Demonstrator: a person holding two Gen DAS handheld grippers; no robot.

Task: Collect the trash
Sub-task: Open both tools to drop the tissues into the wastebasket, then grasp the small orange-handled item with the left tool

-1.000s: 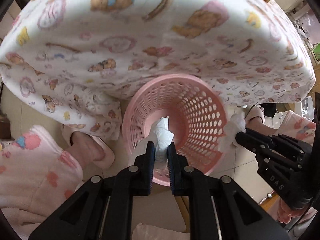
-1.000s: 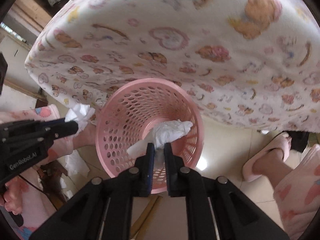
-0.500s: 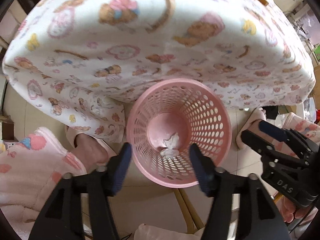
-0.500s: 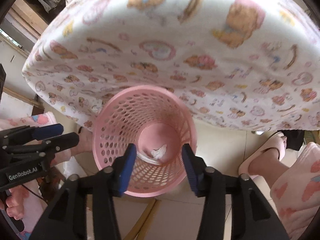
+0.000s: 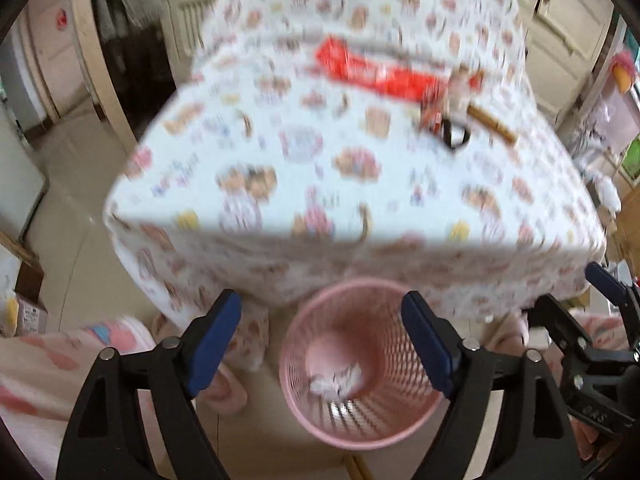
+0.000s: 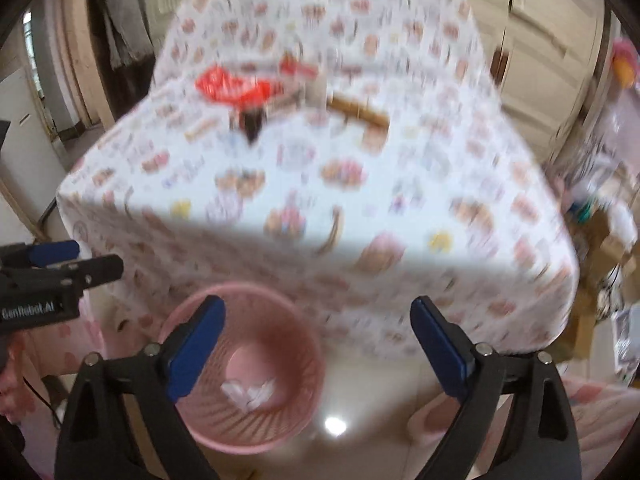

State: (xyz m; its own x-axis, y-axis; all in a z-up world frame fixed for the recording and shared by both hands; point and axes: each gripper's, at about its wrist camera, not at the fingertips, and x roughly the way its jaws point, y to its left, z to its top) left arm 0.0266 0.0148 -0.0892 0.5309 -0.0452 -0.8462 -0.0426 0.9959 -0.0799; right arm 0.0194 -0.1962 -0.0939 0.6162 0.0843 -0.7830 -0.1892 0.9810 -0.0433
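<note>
Both crumpled tissues (image 5: 338,380) that were pinched a second ago now lie loose at the bottom of the pink perforated wastebasket (image 5: 360,412), and both views have tilted up so the tabletop shows. The left gripper (image 5: 320,344) has just been opening; its blue-padded jaws stand wide apart with nothing between them, the basket's mouth framed below and beyond them. The right gripper (image 6: 318,344) has also just been opening and is spread wide and empty, the basket sitting under its left finger. The wastebasket stands on the tiled floor against the edge of the table draped in a bear-print cloth (image 5: 360,168). On the cloth's far side lie a red wrapper (image 5: 372,68) and a wooden stick (image 5: 492,122), blurred.
</note>
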